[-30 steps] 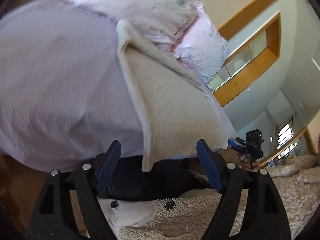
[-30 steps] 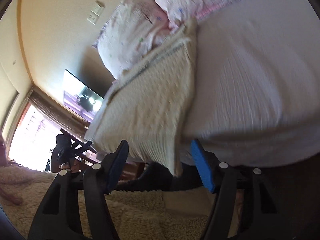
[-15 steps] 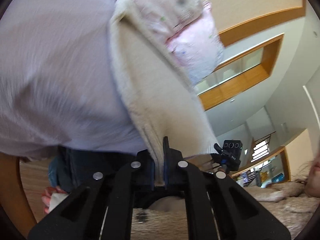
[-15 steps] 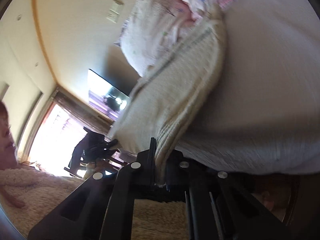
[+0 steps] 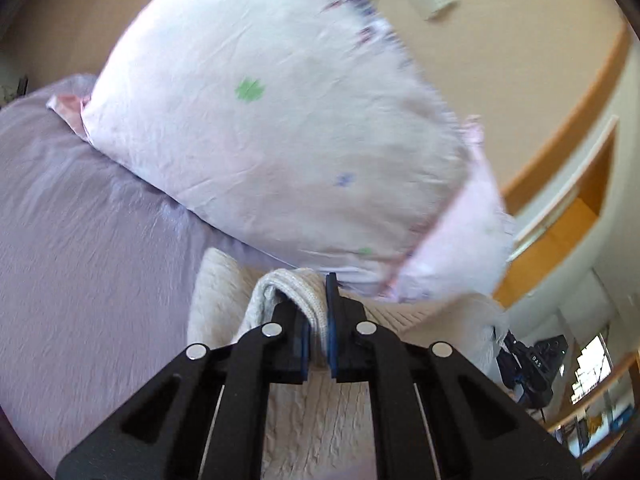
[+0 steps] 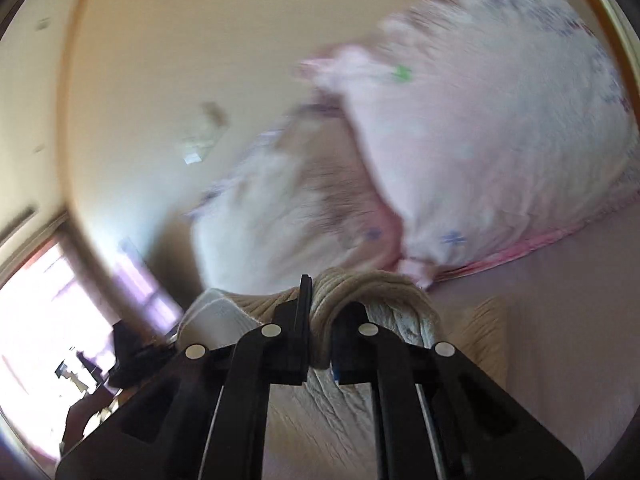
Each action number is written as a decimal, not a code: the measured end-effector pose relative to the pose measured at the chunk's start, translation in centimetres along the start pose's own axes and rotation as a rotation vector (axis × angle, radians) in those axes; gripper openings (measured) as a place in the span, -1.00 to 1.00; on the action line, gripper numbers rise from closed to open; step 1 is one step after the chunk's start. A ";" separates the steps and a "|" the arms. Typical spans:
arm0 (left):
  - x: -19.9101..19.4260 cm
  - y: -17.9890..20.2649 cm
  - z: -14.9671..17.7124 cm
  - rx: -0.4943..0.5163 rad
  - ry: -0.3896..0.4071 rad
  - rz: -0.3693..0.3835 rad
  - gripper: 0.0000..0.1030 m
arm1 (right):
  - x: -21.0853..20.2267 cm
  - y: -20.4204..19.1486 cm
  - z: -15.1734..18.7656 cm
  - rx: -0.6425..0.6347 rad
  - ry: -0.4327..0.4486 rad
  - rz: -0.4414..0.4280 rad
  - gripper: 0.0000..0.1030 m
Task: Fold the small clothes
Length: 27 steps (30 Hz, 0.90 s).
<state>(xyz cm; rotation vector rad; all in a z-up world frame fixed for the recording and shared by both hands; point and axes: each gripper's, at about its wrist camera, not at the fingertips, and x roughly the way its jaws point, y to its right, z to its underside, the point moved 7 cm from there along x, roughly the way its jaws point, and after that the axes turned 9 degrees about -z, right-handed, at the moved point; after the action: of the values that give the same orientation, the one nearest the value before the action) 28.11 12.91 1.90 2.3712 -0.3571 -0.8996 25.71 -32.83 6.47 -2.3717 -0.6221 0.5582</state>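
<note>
Two grippers now carry one edge of a cream knit garment [image 5: 224, 300] up the lilac bedsheet [image 5: 80, 240] toward a floral pillow [image 5: 280, 128]; a second ago both stood open at its hem, so the first fold looks under way. On the left, the left gripper [image 5: 316, 320] is clamped on a bunched fold of knit, its jaws nearly together. On the right, the right gripper [image 6: 320, 320] pinches a similar roll of the garment [image 6: 372, 292], the rest lying flat below.
</note>
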 end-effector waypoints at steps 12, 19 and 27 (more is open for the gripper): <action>0.1 -6.0 1.9 -0.087 -0.149 -0.066 0.35 | -2.0 4.9 1.4 0.055 0.130 0.074 0.97; 2.4 -7.3 5.4 -0.141 -0.260 -0.035 -0.01 | 0.0 5.8 2.5 0.156 0.054 0.026 0.97; 3.8 -5.6 6.5 -0.211 -0.273 -0.008 -0.58 | -0.4 5.0 2.5 0.217 0.024 -0.081 0.97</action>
<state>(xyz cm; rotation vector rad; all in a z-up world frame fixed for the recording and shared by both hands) 26.74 13.07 -7.38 2.0634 -0.3394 -1.2071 25.56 -35.44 1.45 -2.1374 -0.6111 0.5329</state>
